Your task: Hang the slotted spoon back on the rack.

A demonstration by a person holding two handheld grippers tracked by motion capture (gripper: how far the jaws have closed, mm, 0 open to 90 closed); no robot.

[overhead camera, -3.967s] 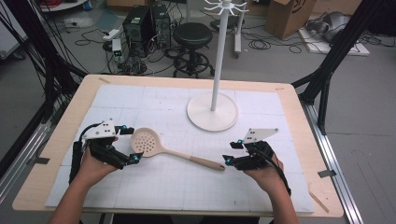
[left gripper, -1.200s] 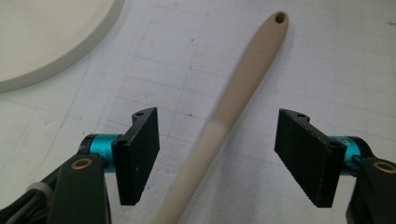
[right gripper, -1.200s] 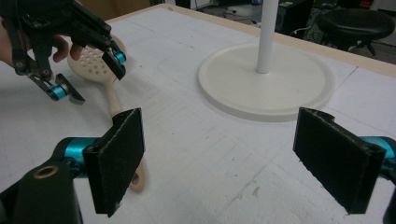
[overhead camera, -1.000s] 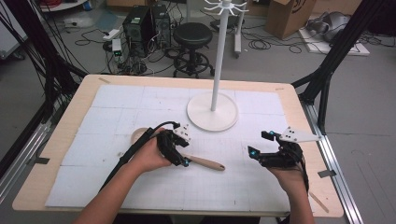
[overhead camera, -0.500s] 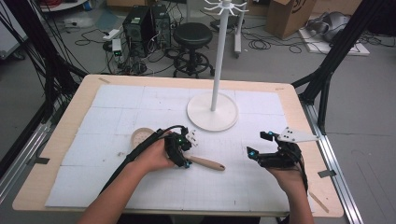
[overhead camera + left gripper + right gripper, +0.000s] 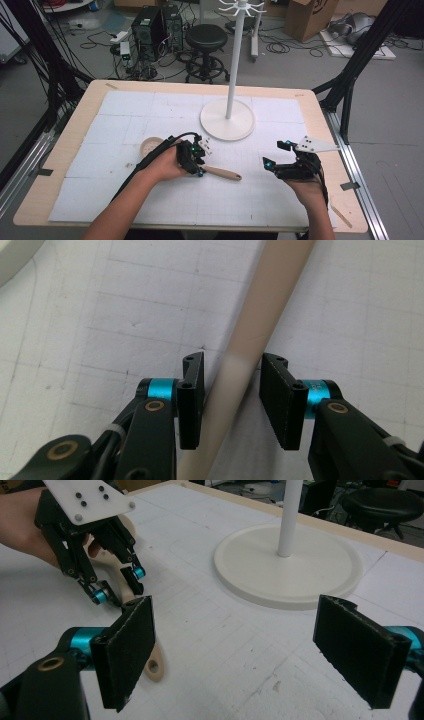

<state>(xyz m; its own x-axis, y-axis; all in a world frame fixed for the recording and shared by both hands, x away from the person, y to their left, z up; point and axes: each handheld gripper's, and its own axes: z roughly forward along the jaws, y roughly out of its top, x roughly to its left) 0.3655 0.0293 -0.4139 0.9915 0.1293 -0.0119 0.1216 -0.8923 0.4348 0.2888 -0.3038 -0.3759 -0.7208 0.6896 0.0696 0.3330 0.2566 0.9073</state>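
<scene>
A slotted spoon (image 6: 222, 173) with a pale wooden handle lies flat on the white mat, its round bowl (image 6: 150, 146) to the left. My left gripper (image 6: 197, 167) is down over the handle's middle. In the left gripper view the handle (image 6: 250, 335) runs up between the jaws of the left gripper (image 6: 234, 395), which stand open on either side with a thin gap at each. My right gripper (image 6: 274, 154) hovers right of the handle's end, wide open with nothing in it. The right gripper view has its pads (image 6: 125, 650) apart, and the handle's holed end (image 6: 152, 667) beyond.
A white hook stand (image 6: 228, 119) with a round base and tall pole stands on the mat behind both grippers, also seen in the right gripper view as the stand base (image 6: 290, 562). The wooden table edge (image 6: 345, 200) runs close to my right hand.
Over four seconds my left gripper moved right from beside the spoon's bowl to the handle. In the last second it edged slightly right along it. My right gripper stayed put.
</scene>
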